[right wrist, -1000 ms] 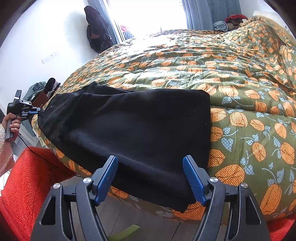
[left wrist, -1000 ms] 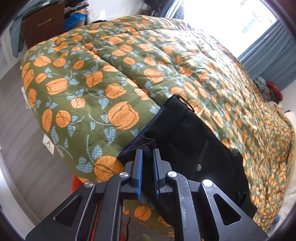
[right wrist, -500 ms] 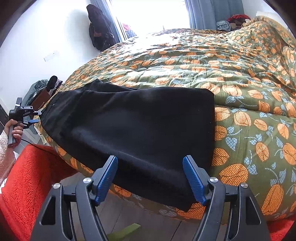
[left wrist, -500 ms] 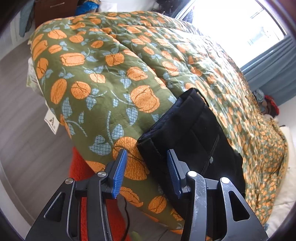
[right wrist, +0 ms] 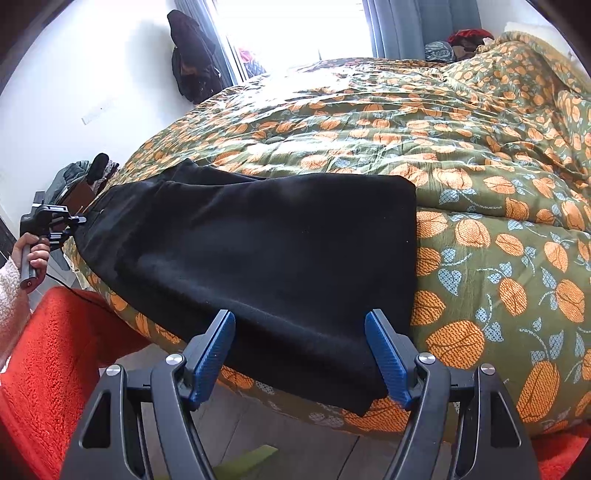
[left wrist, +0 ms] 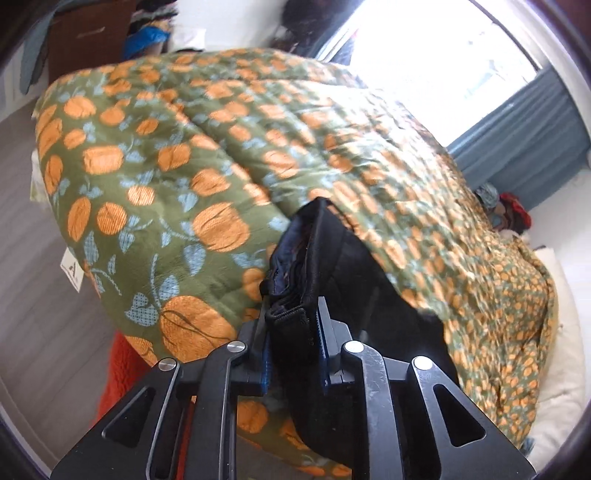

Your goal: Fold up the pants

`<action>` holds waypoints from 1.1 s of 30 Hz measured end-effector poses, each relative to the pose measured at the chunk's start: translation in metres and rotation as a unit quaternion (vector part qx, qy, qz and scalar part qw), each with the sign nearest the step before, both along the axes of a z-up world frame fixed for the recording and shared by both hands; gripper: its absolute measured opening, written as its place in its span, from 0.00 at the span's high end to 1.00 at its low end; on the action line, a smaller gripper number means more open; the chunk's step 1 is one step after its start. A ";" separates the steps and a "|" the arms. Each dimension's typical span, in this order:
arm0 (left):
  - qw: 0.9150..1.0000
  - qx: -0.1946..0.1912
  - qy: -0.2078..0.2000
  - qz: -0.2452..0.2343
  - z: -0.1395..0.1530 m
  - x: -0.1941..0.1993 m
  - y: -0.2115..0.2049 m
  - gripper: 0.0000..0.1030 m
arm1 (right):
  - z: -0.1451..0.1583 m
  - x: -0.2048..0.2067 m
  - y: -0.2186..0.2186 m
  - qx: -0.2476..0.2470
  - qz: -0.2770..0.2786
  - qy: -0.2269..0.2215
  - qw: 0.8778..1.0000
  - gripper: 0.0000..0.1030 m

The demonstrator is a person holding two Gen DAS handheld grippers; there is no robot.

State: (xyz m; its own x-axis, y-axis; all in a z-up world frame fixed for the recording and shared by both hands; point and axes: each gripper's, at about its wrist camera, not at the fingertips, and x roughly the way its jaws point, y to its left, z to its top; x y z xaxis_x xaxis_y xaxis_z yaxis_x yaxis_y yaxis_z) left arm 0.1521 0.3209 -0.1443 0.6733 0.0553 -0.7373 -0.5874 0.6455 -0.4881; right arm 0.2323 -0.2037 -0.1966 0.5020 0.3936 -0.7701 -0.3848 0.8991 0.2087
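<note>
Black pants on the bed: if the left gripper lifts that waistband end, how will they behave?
Probably floppy: the pants drape over the quilt edge. The left gripper pinches several bunched layers, so the grip likely holds. The free end should drag rather than slide on that textured fabric.

Blown-out window (left wrist: 436, 48) backlight, motion blur, fisheye vignette

Bright daylight pours through the window (right wrist: 295, 33) past blue curtains (left wrist: 524, 147), white walls (right wrist: 92, 74) around, a pumpkin-print quilt (right wrist: 480, 166) covering the bed, red rug (right wrist: 55, 350) on grey floor (left wrist: 29, 295).
</note>
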 end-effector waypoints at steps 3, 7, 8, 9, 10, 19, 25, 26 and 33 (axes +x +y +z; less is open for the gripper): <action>0.995 0.052 -0.034 -0.074 0.058 0.004 -0.056 0.83 | 0.005 0.003 -0.005 0.015 -0.009 -0.007 1.000 0.30; 0.975 0.080 -0.071 -0.195 0.102 0.030 -0.157 0.83 | 0.011 0.010 -0.009 0.034 -0.023 -0.017 0.999 0.29; 0.968 0.077 -0.075 -0.227 0.104 0.040 -0.184 0.83 | 0.012 0.011 -0.010 0.038 -0.028 -0.020 0.999 0.29; 0.960 0.072 -0.075 -0.258 0.102 0.050 -0.212 0.83 | 0.013 0.013 -0.012 0.042 -0.033 -0.021 0.998 0.29; 0.952 0.068 -0.072 -0.289 0.096 0.061 -0.240 0.83 | 0.015 0.013 -0.015 0.045 -0.038 -0.023 0.998 0.29; 0.882 0.091 0.068 -0.458 -0.007 0.080 -0.417 0.64 | 0.026 0.010 -0.055 0.068 -0.094 -0.038 0.993 0.29; 0.923 0.120 0.017 -0.366 0.043 0.070 -0.330 0.38 | 0.035 0.013 -0.076 0.108 -0.116 -0.036 0.987 0.29; 0.934 0.125 0.025 -0.334 0.043 0.076 -0.308 0.39 | 0.037 0.017 -0.072 0.123 -0.106 -0.029 0.986 0.29; 0.945 0.146 0.112 -0.272 -0.033 0.107 -0.256 0.73 | 0.010 0.068 -0.004 0.263 0.020 0.164 0.951 0.29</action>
State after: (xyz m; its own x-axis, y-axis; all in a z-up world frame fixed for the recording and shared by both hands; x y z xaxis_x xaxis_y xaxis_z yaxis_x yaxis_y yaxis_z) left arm 0.2593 0.0652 -0.1769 0.4900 -0.0305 -0.8712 -0.1975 0.9695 -0.1451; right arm 0.2999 -0.2080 -0.1871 0.2466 0.7812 -0.5735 -0.2530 0.6232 0.7400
